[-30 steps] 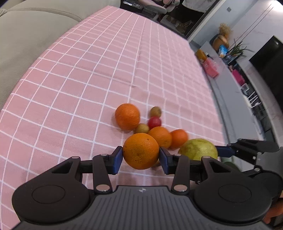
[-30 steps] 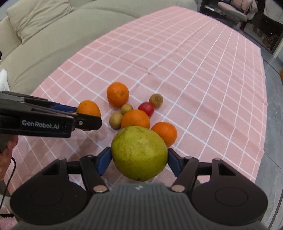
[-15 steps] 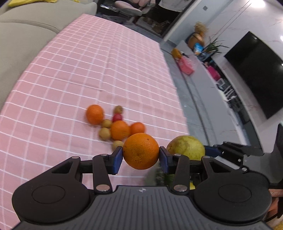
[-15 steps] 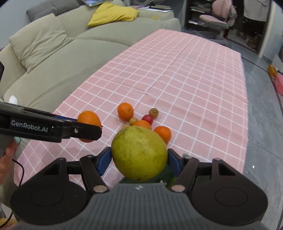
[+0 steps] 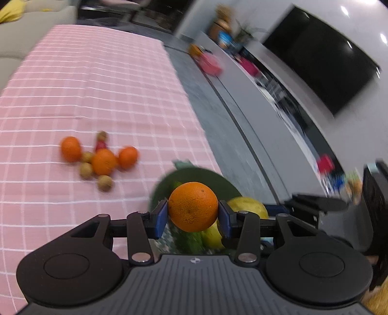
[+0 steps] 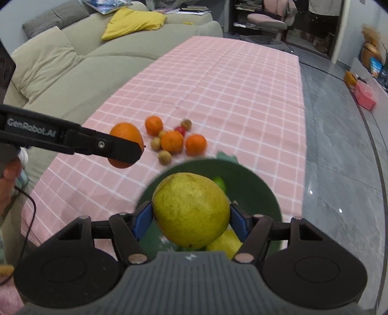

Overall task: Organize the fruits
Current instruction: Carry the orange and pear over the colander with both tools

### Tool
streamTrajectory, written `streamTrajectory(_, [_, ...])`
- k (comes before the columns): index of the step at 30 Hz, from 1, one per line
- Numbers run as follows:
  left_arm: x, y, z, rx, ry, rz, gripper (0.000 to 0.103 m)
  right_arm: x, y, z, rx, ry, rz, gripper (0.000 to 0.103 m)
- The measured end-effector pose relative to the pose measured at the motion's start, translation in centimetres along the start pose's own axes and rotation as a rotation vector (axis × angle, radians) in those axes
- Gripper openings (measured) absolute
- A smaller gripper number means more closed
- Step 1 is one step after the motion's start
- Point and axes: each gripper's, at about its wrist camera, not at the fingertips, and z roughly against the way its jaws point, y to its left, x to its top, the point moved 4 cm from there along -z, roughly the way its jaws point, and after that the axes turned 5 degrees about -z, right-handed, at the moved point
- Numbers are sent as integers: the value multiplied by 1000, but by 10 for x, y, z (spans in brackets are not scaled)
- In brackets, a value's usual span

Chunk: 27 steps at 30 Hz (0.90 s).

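My left gripper (image 5: 193, 215) is shut on an orange (image 5: 193, 206), held in the air above the rim of a dark green bowl (image 5: 213, 178). My right gripper (image 6: 190, 219) is shut on a large yellow-green pear-like fruit (image 6: 190, 210) over the same green bowl (image 6: 252, 186), which holds a yellow fruit (image 6: 224, 242) and a green one (image 6: 220, 183). In the right wrist view the left gripper's arm (image 6: 72, 139) crosses from the left with its orange (image 6: 126, 135). A cluster of oranges (image 6: 172, 141), small brown fruits (image 6: 165, 156) and a red one (image 6: 180, 130) lies on the pink checked cloth (image 6: 218, 84).
The bowl stands near the cloth's near right corner, close to the table edge. A beige sofa (image 6: 60, 67) with a yellow cushion (image 6: 133, 21) runs along the left. Grey floor (image 6: 339, 157), a low TV bench and a dark screen (image 5: 320, 63) lie to the right.
Both grippers have risen and drawn back from the fruit cluster with their fruits held. The green bowl has come into view beneath them, and the cluster now looks smaller and farther away.
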Motion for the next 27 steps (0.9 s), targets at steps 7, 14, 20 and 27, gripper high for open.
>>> streamTrajectory(7, [-18,-31,-28,-6,129,-131,50,-27,-16,-5,-26,69,-26,65])
streamTrajectory(14, [-28,-27,-47,44,222,-145,50,-37,-14,-22,-9,130,-16,65])
streamTrajectory(20, [-32,-29,-62,71,285,-195,50,-38,-12,-34,-6,167,11,65])
streamTrajectory(27, [-35,-28,-76,116,346,-243,50,-43,-14,-44,-9,211,30,65])
